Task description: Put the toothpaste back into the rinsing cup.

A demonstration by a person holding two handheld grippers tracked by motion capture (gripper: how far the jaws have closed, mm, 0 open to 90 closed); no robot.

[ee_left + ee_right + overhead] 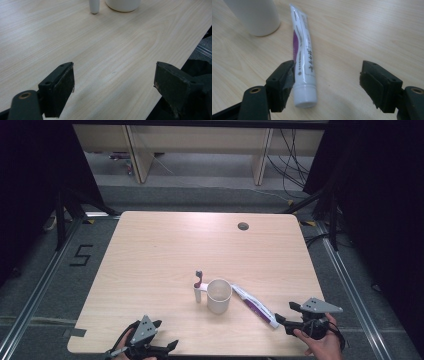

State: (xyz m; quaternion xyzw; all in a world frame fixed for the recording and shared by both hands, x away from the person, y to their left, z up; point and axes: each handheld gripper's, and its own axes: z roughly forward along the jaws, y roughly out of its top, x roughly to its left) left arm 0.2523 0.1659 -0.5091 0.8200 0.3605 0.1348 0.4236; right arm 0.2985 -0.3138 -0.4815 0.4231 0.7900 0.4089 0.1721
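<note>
A white cup [219, 295] stands on the wooden table [160, 250], a little in front of its middle. A slim white-handled toothbrush [198, 285] with a dark head stands upright just left of the cup. A white and purple toothpaste tube [255, 306] lies flat to the cup's right, its cap pointing at my right gripper [286, 313]. That gripper is open; in the right gripper view the tube [302, 55] has its cap end between the jaws [327, 85], close against the left one. My left gripper [166, 335] sits at the table's front edge, open [113, 82] over bare wood.
The cup's base [123, 5] and the toothbrush handle [94, 6] sit far ahead of the left jaws. A round cable hole [243, 226] marks the table's far side. Dark curtains and metal floor rails flank the table.
</note>
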